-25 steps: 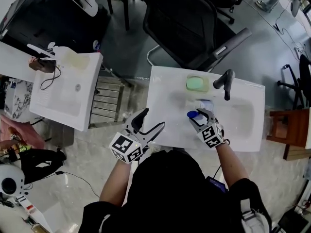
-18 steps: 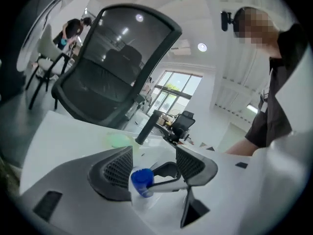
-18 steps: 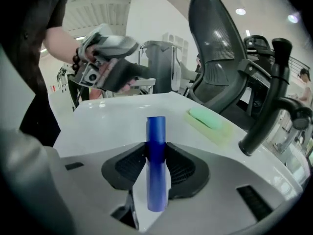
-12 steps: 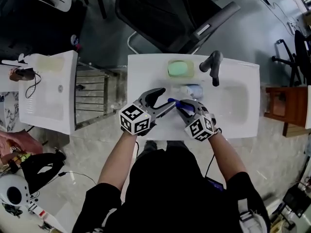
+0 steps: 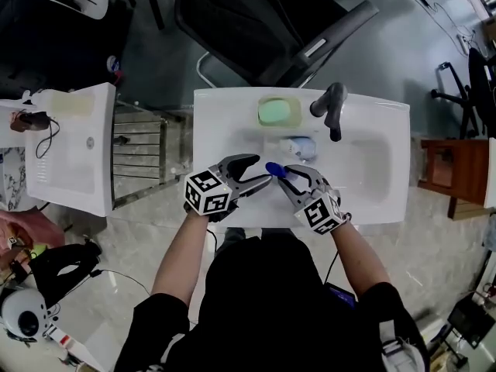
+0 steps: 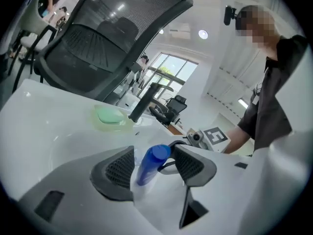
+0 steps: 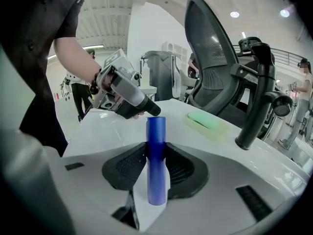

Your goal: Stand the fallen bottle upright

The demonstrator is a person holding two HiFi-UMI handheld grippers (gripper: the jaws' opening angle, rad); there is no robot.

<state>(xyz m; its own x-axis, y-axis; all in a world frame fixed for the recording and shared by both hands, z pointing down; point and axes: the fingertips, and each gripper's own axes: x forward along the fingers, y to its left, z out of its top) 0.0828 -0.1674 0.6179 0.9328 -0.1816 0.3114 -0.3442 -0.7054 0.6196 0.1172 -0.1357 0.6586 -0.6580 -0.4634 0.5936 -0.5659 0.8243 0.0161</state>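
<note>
Squeezing the bottle (image 7: 156,131) by its blue top, the right tongs (image 7: 156,150) have just closed in; the left tongs (image 6: 152,156), just closed too, hug its see-through body, hard to make out; whether it touches the white sink (image 5: 225,108) below is hidden.

A black mesh-backed office chair (image 5: 263,29) stands on the dark grey floor (image 5: 155,68) behind the white moulded washbasin bench (image 5: 221,122); a second white basin unit (image 5: 70,153) sits left, a brown wooden stand (image 5: 449,180) right; a round ceiling light (image 6: 203,34) and a tall bright window (image 6: 171,70) show beyond.
</note>
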